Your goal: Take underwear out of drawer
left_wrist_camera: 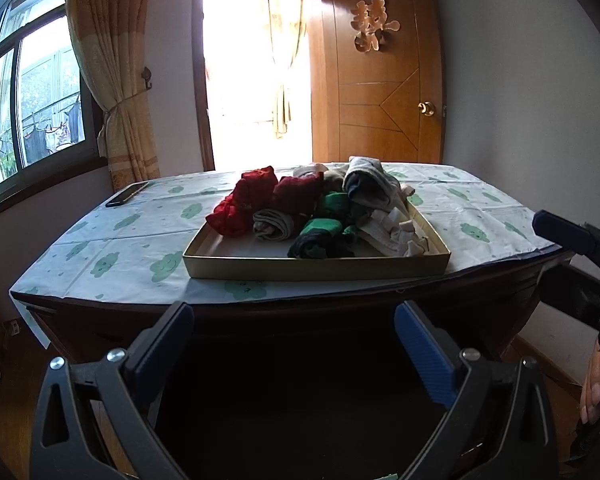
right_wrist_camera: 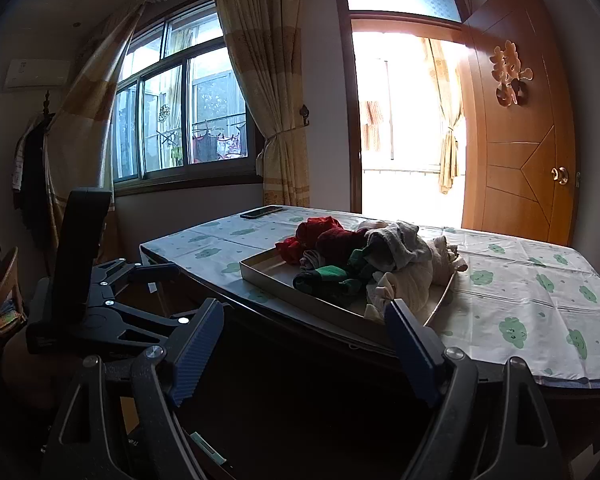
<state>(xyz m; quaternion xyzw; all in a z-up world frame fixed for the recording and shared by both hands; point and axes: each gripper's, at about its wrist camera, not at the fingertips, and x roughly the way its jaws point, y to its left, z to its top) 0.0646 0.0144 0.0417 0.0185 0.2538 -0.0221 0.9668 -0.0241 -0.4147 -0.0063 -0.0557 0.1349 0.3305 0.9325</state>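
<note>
The underwear (left_wrist_camera: 308, 208) is lying heaped in a shallow tray (left_wrist_camera: 316, 268) on the table (left_wrist_camera: 120, 240), well ahead of both grippers. The left gripper (left_wrist_camera: 294, 340) and right gripper (right_wrist_camera: 304, 344) are both gaping, holding nothing. I'd be coming in from above onto one roll at the near edge, not the tangle. Any proper drawer is lost in the dark under the tabletop.
</note>
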